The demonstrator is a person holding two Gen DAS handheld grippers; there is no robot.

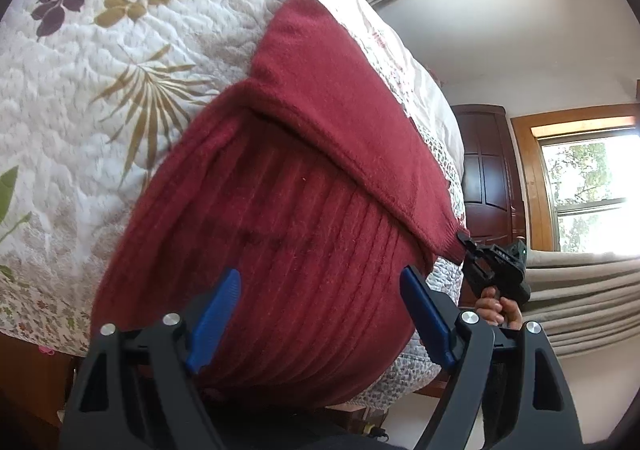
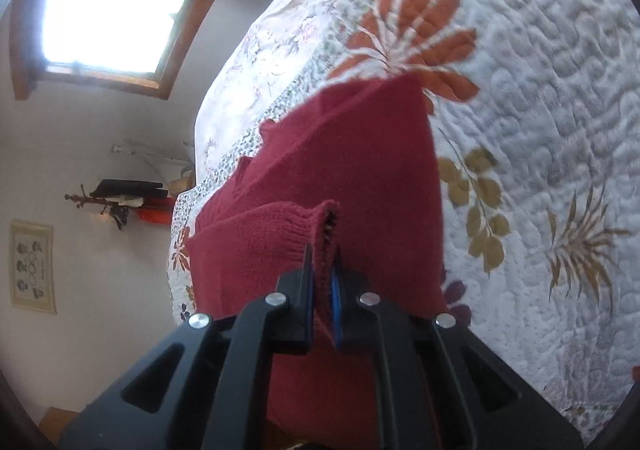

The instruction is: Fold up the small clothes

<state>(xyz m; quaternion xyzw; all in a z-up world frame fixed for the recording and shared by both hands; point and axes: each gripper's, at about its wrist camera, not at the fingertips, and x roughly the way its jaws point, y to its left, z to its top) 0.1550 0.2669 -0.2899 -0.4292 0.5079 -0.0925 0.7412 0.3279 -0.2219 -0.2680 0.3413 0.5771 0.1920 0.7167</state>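
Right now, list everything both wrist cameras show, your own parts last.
sweater: one, dark red knit, lying on the quilt, its sleeve folded across the ribbed body
sleeve cuff: one, dark red, pinched in the right gripper
quilt: one, white with leaf print, covering the bed
windows: two, wood-framed, on the walls
door: one, dark brown, beyond the bed
coat rack: one, dark, on the wall
picture: one, pale, on the wall
left gripper: black with blue pads, open over the sweater
right gripper: black, shut on the cuff
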